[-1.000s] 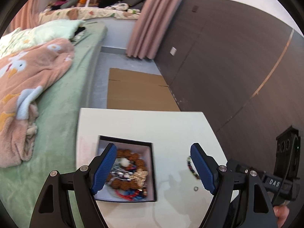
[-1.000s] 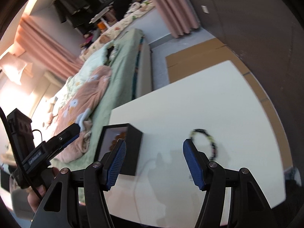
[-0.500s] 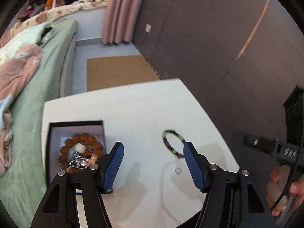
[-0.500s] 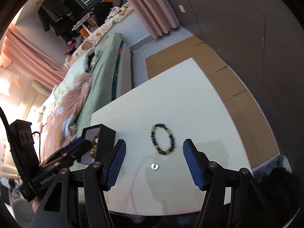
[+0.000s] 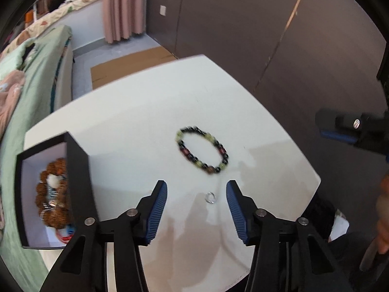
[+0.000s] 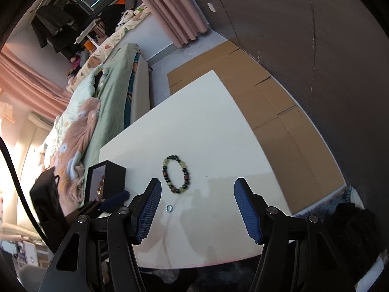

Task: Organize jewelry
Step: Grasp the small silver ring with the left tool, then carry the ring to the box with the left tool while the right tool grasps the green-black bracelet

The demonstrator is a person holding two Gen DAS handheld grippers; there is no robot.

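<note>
A small silver ring [image 5: 210, 197] lies on the white table [image 5: 145, 112], just ahead of my left gripper [image 5: 196, 196]. The left jaws are closing, with the ring in the gap between them and untouched. A beaded bracelet [image 5: 203, 149] of black, green and red beads lies flat a little farther on. A black box [image 5: 52, 194] at the left holds brown beads and other jewelry. My right gripper [image 6: 197, 196] hovers open over the table with nothing between its fingers; the ring [image 6: 168, 208] and the bracelet [image 6: 177, 174] sit toward its left finger.
A bed with a green sheet and a pink blanket [image 6: 75, 131] runs along the table's left side. Cardboard [image 6: 255, 85] covers the floor beyond the table. A dark wall panel [image 5: 243, 36] stands to the right. The table's near edge is close beneath both grippers.
My left gripper swung right from over the box to the ring and bracelet, dropped lower, and its jaws narrowed. The right gripper drifted so the bracelet and ring came into its view.
</note>
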